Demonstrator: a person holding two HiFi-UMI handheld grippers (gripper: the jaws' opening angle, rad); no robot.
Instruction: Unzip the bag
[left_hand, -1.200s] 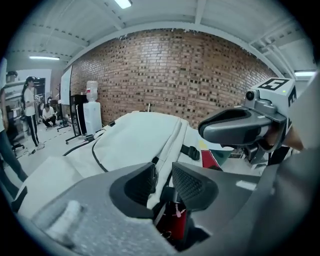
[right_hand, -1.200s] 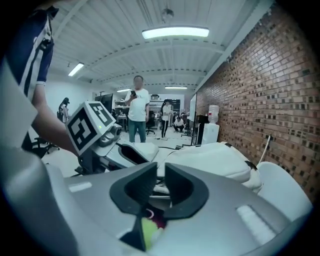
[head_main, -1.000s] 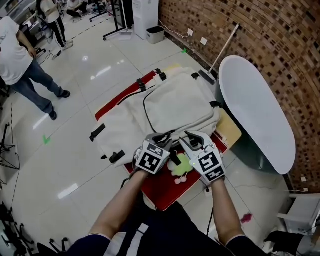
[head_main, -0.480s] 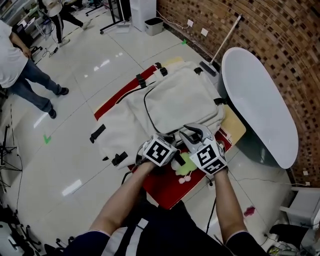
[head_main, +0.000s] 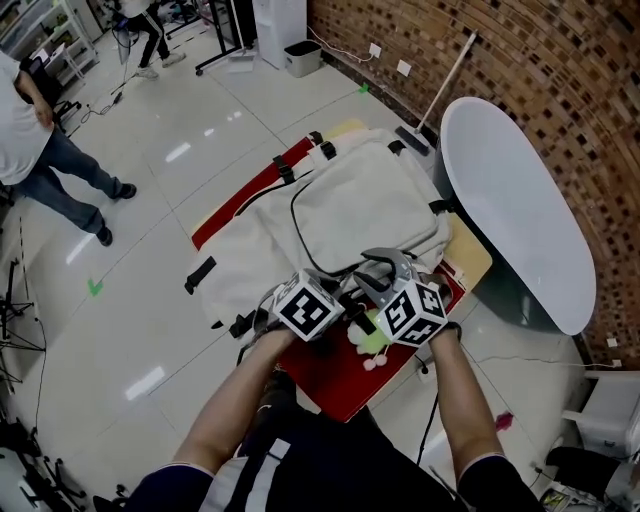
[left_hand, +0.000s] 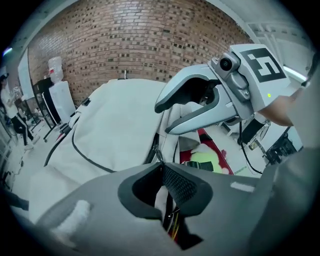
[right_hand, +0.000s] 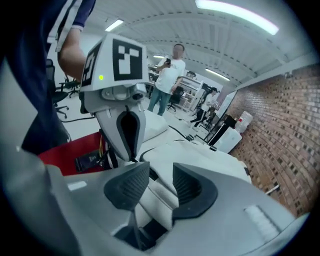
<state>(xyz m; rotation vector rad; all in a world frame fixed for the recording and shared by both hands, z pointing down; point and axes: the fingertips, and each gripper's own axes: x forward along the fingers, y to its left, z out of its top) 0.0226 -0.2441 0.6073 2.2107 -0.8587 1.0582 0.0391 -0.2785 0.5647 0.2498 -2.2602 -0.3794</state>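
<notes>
Cream bag (head_main: 350, 205) on red board (head_main: 335, 378). Left gripper (left_hand: 161, 166): fingers just closed, pinching zip pull (left_hand: 158, 153). Right gripper (right_hand: 160, 182): fingers just opened, apart, astride a bag fold.

You are seeing no readable words, brands or numbers, only square black-and-white code patterns showing on the left marker cube (head_main: 305, 308) and the right marker cube (head_main: 410, 312)

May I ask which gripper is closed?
The left gripper: its jaws have just been closing and pinch the bag; the right gripper has just been opening, jaws apart astride the bag.
</notes>
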